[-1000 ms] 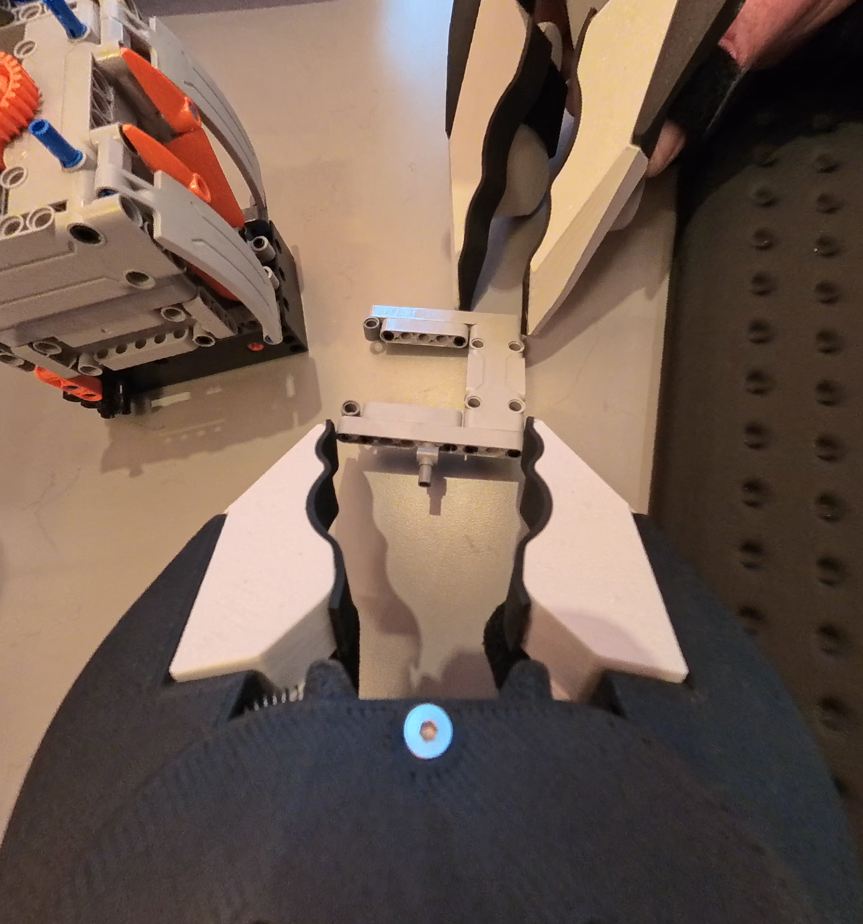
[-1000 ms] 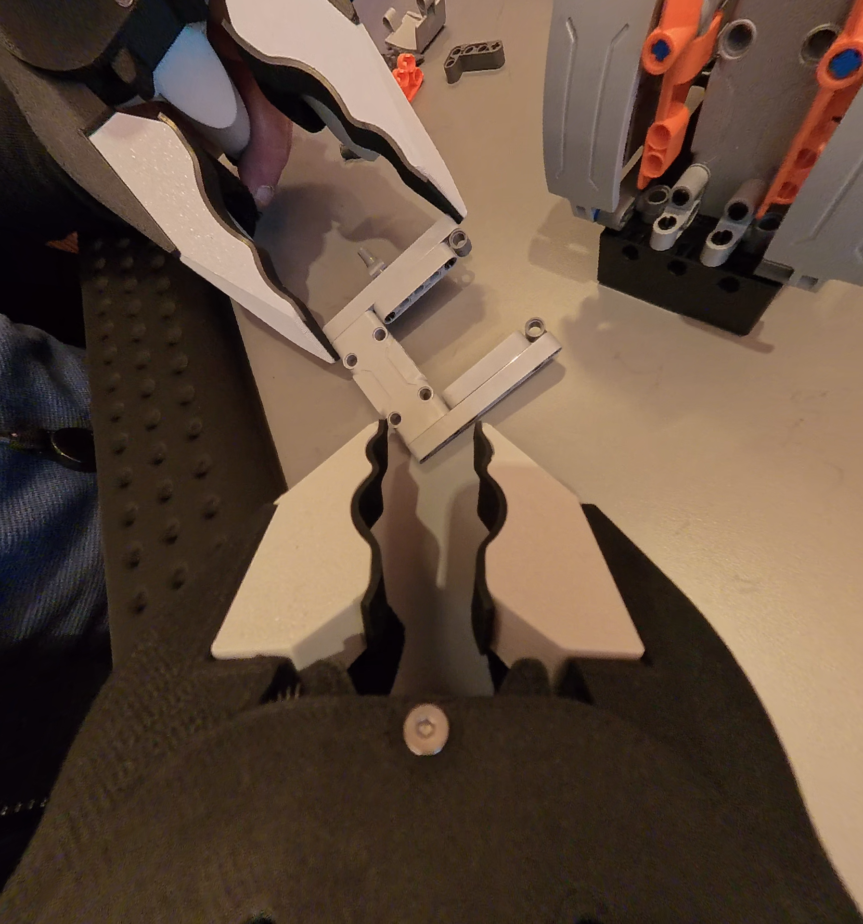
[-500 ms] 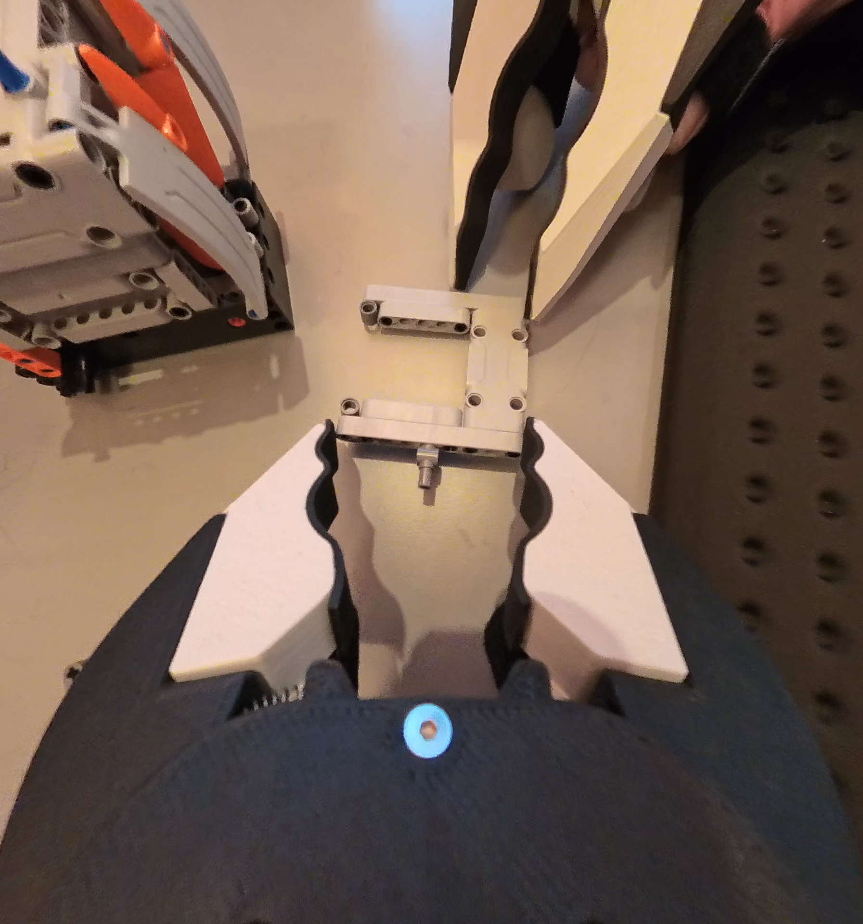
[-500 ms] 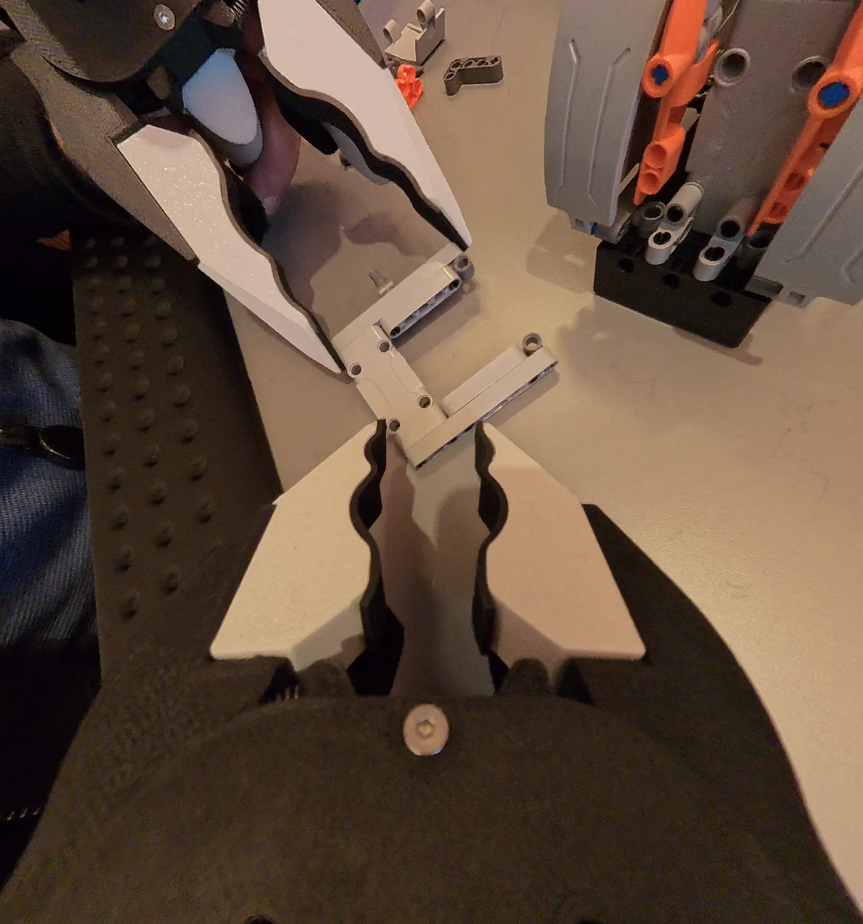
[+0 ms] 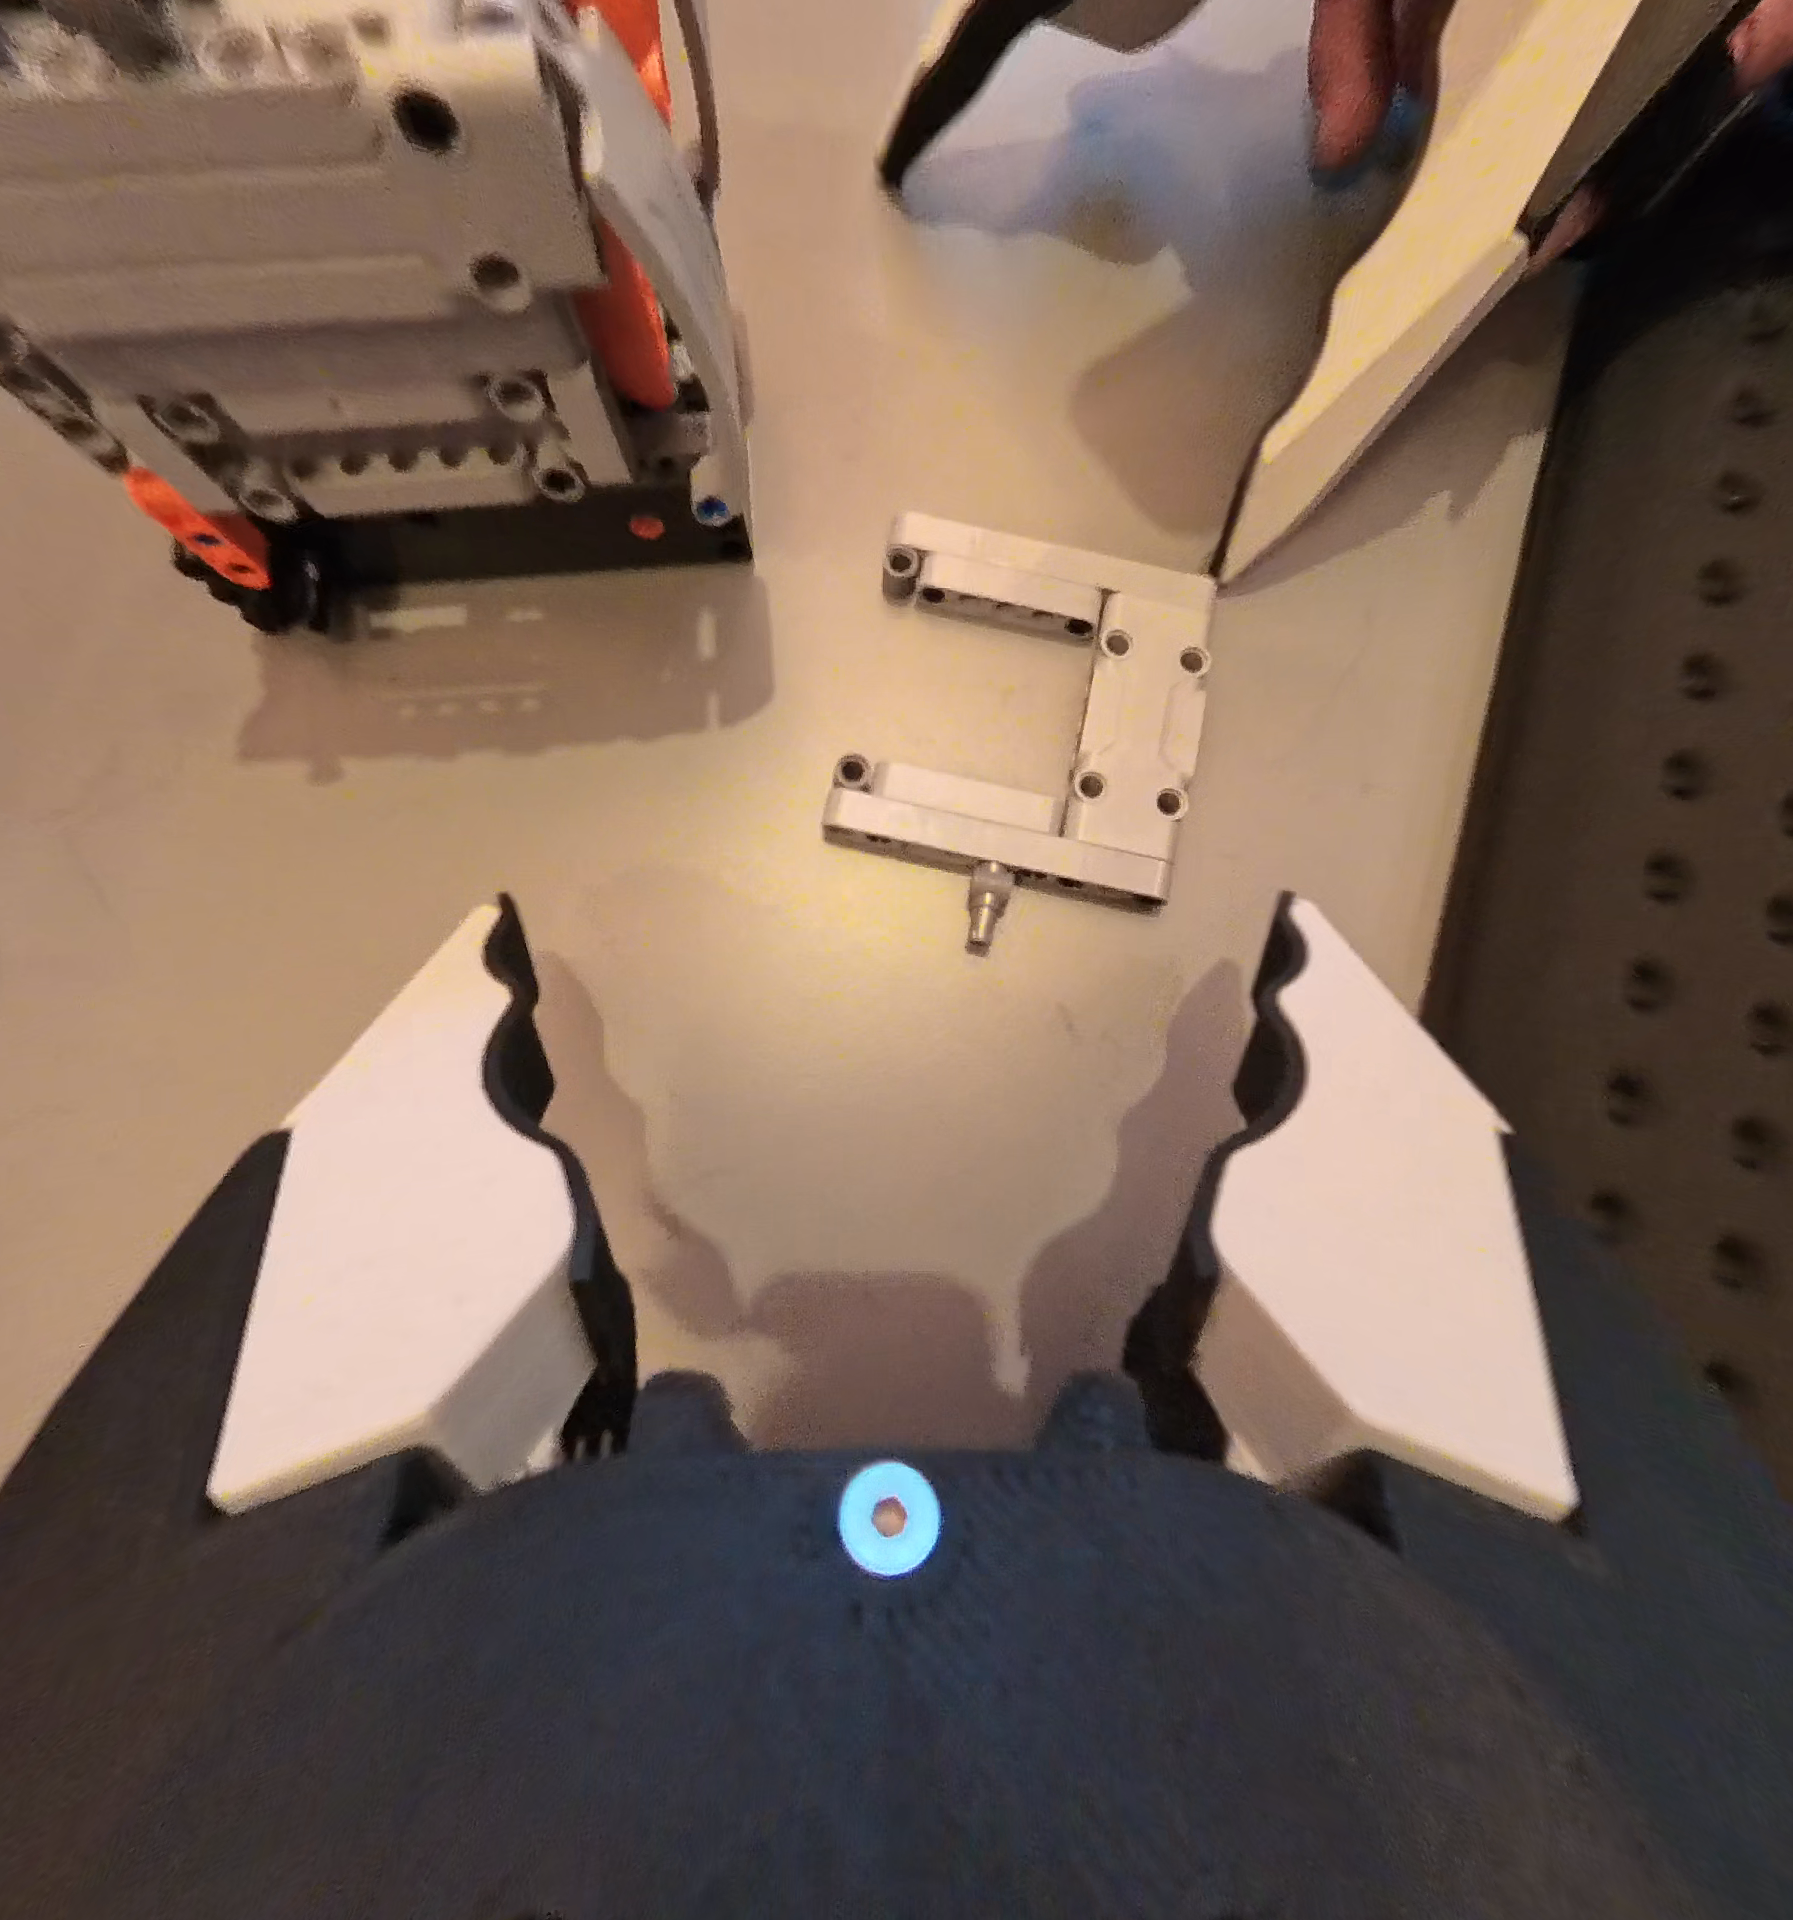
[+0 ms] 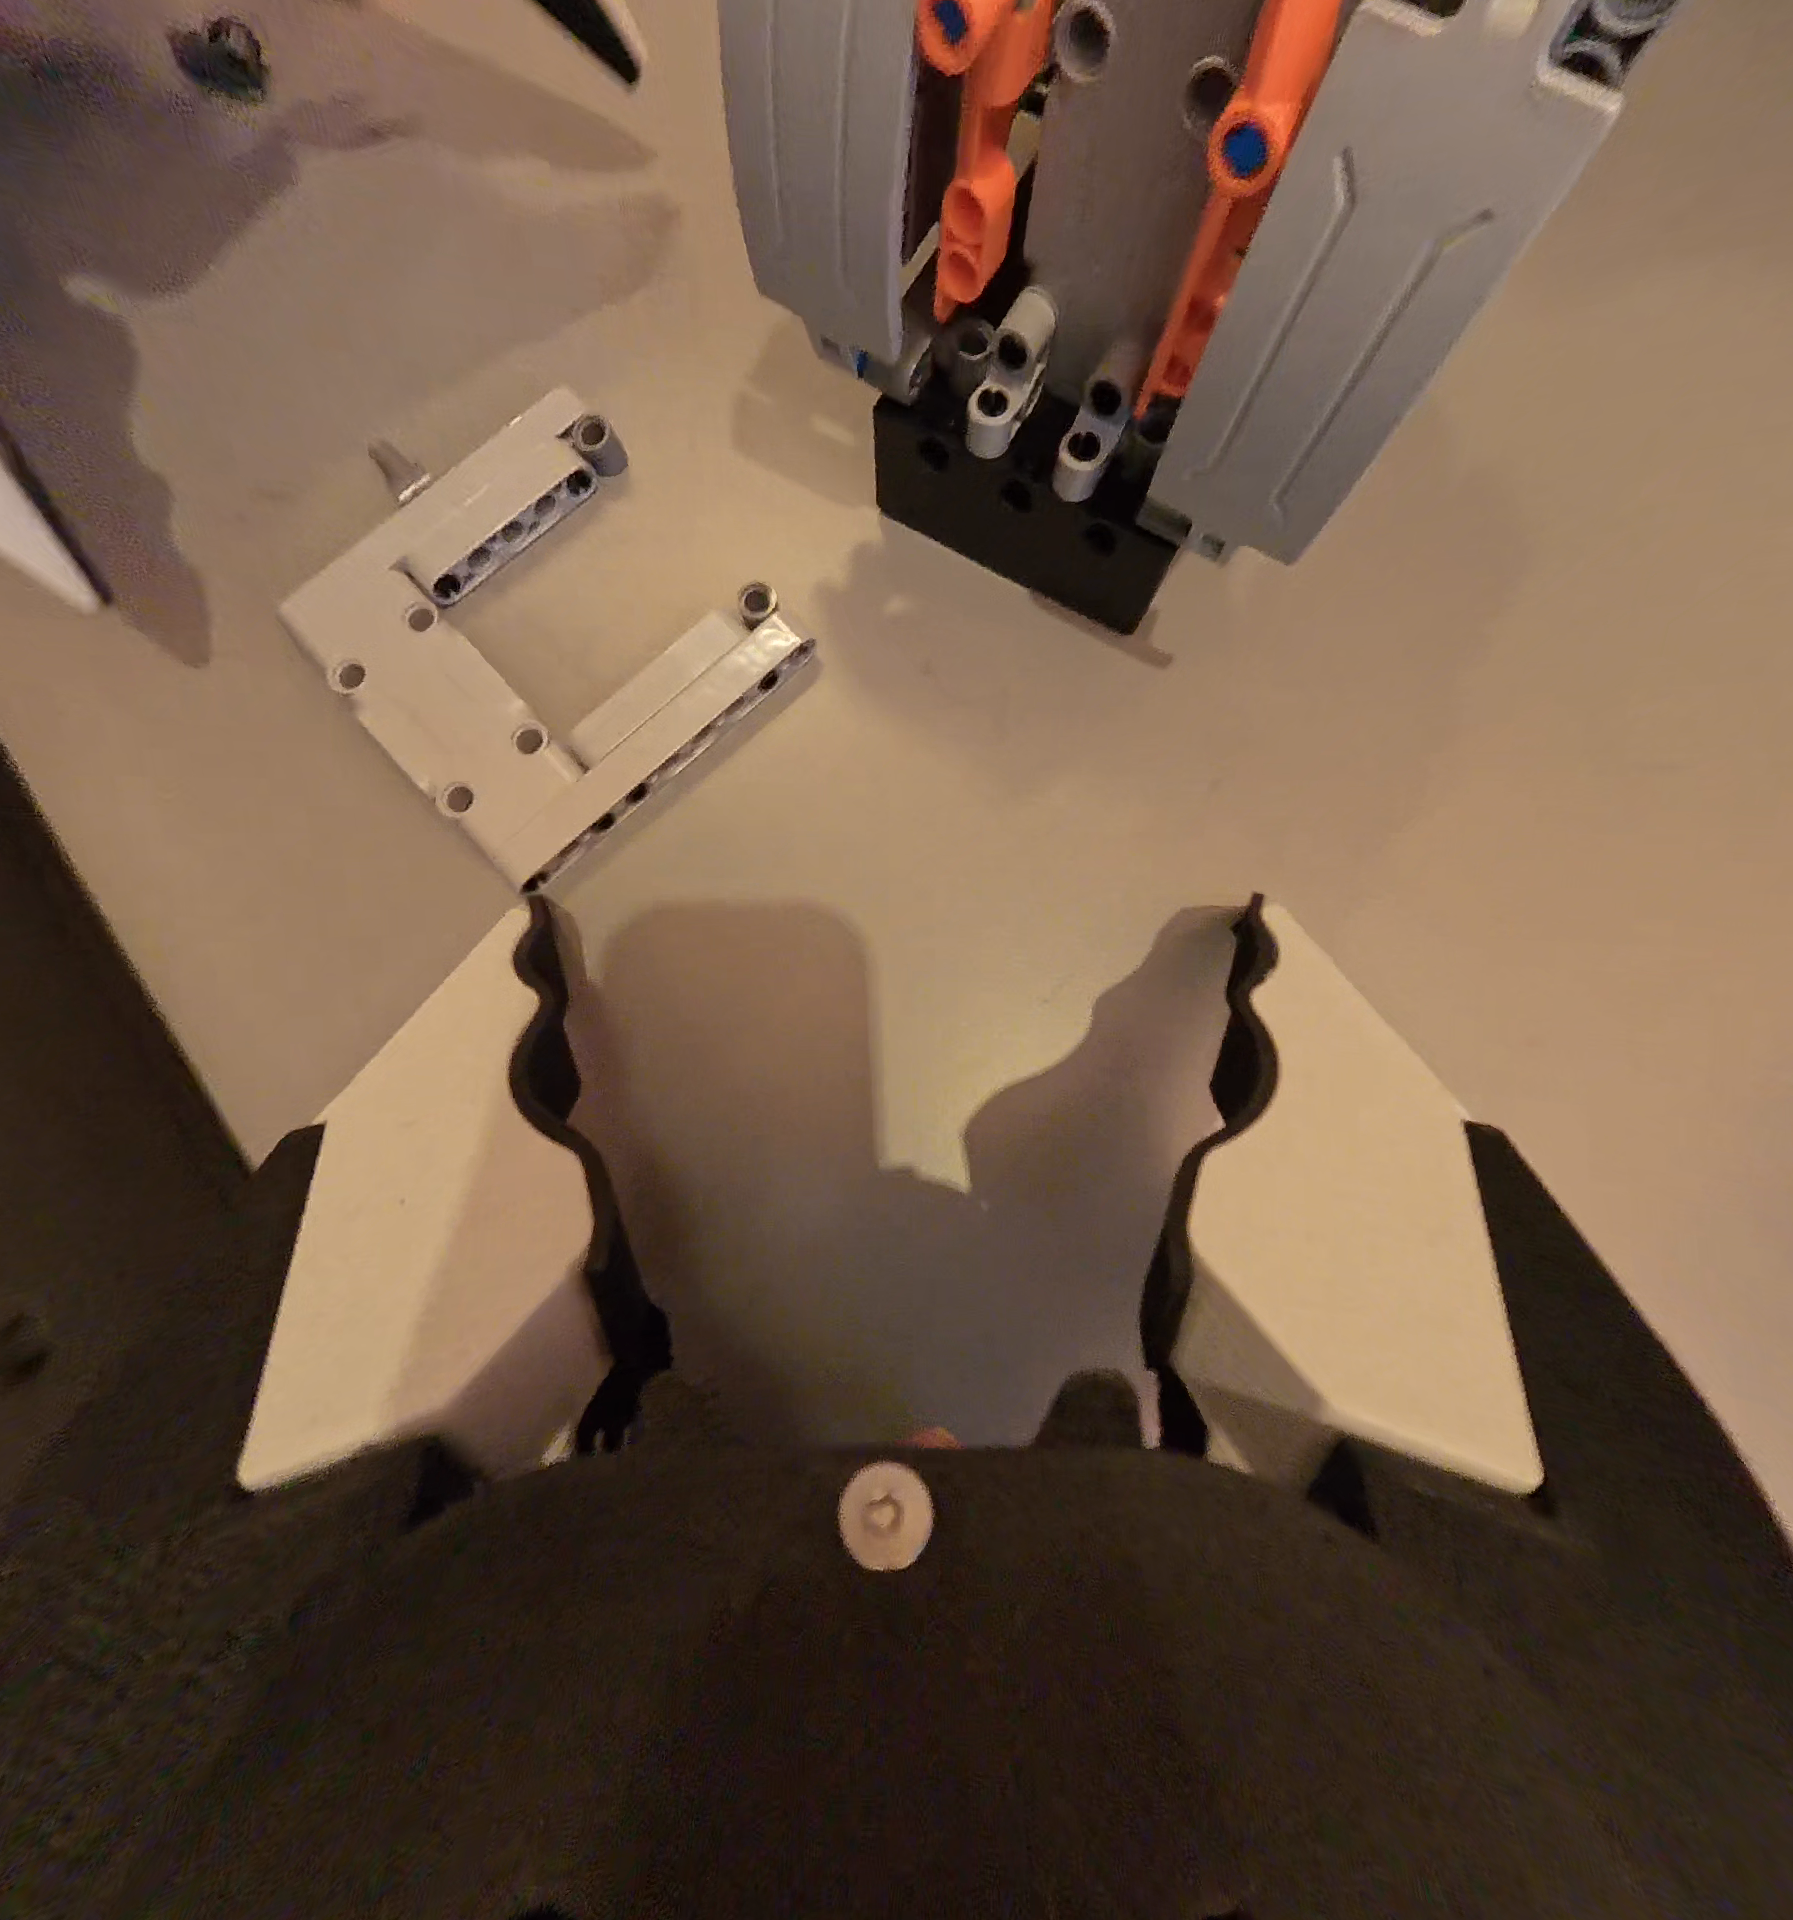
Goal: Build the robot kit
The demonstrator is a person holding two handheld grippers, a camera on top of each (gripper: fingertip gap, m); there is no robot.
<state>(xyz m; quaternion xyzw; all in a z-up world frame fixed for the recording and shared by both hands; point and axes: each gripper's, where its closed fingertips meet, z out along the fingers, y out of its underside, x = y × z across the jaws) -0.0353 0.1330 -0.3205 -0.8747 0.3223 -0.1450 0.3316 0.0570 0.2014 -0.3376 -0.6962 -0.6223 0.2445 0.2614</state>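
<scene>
A grey U-shaped brick assembly lies flat on the beige table, with a small grey pin sticking out of its near beam. It also shows in the right wrist view. My left gripper is open and empty, a little short of the assembly. My right gripper is open and empty, with its left fingertip just beside the assembly's corner. In the left wrist view the right gripper's finger hangs just beyond the assembly's far right corner. The left gripper's fingertip shows at the left edge of the right wrist view.
A large grey, orange and black brick model stands on the table left of the assembly; it also shows in the right wrist view. A dark studded mat runs along the table's edge.
Both grippers have opened wide and let go of the grey assembly, which now lies free on the table. Both have drawn back from it.
</scene>
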